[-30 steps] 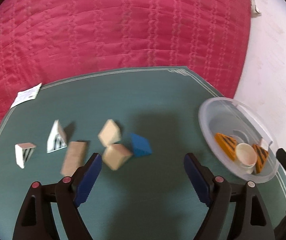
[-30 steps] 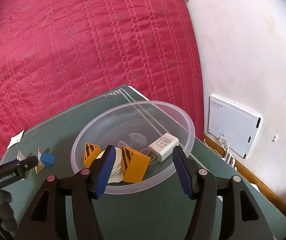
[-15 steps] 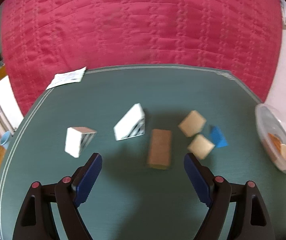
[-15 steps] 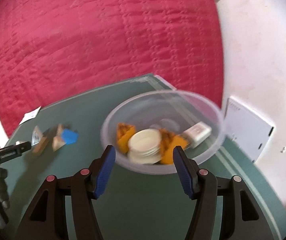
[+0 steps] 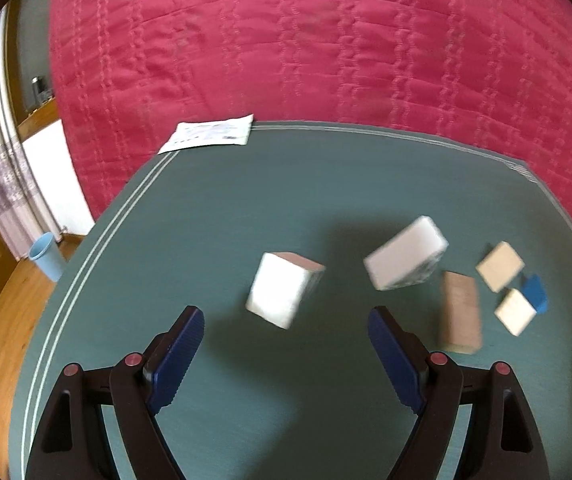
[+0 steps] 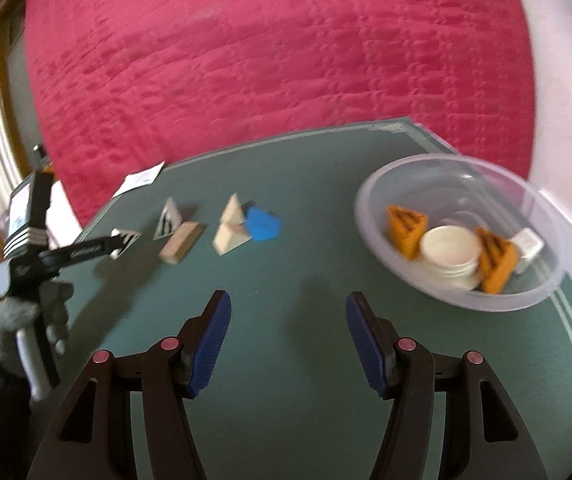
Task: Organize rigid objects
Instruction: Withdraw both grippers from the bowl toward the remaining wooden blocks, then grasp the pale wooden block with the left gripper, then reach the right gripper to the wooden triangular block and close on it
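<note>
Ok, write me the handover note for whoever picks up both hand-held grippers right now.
Left hand-held gripper: open, empty, above the white striped wedge.
Right hand-held gripper: open, empty, over bare mat.
Done: two orange wedges, a stack of white lids and a white adapter lie in the clear bowl.
Left on the green mat: two striped wedges, a wooden block, two pale blocks, a blue block.
</note>
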The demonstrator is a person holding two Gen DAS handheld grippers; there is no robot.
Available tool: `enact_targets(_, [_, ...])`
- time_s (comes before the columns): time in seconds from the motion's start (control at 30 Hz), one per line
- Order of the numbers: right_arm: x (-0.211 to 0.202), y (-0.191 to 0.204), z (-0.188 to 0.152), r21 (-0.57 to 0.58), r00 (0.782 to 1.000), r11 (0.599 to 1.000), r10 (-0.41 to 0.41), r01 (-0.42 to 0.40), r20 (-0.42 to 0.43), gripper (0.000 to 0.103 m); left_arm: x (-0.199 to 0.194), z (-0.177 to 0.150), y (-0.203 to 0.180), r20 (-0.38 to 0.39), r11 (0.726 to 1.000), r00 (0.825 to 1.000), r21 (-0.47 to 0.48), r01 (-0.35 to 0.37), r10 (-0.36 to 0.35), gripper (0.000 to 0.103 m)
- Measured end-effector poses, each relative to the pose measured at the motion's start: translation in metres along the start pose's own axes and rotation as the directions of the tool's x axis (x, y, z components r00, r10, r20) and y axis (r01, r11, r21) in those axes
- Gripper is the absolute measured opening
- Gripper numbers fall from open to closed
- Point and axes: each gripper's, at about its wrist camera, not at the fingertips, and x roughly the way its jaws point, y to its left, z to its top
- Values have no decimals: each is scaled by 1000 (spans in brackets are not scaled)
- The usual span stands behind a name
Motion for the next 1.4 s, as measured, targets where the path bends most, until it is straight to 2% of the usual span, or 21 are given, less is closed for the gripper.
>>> enact_targets(0.27, [18, 14, -7, -20, 997, 999, 38, -39, -69, 61, 25, 14, 11, -32, 1000, 999, -8, -16, 16, 86])
enact_targets(0.33, [22, 15, -5, -23, 996, 999, 41, -43, -82, 61, 29, 16, 7, -37, 1000, 999, 20, 1, -1, 78])
enact_targets(0.47, [30, 18, -5, -24, 993, 998, 48, -51, -109, 61, 42, 17, 6, -77, 999, 996, 30, 40, -37, 52])
enact_targets(0.57, [37, 20, -2, -15, 990, 998, 59, -61, -129, 61, 41, 17, 6, -72, 997, 995, 32, 66, -64, 40])
enact_targets(0.77, [57, 30, 10, -3, 984, 996, 83, -84, -156, 61, 35, 16, 8, -49, 994, 994, 22, 104, -103, 36])
enact_targets(1.07, [101, 33, 30, 87, 970, 990, 128, -112, -209, 61, 20, 12, 8, 12, 994, 994, -2, 109, -109, 35])
enact_targets(1.4, [145, 57, 55, 33, 975, 995, 103, -99, -195, 61, 19, 9, 9, 6, 994, 994, -30, 109, -109, 35])
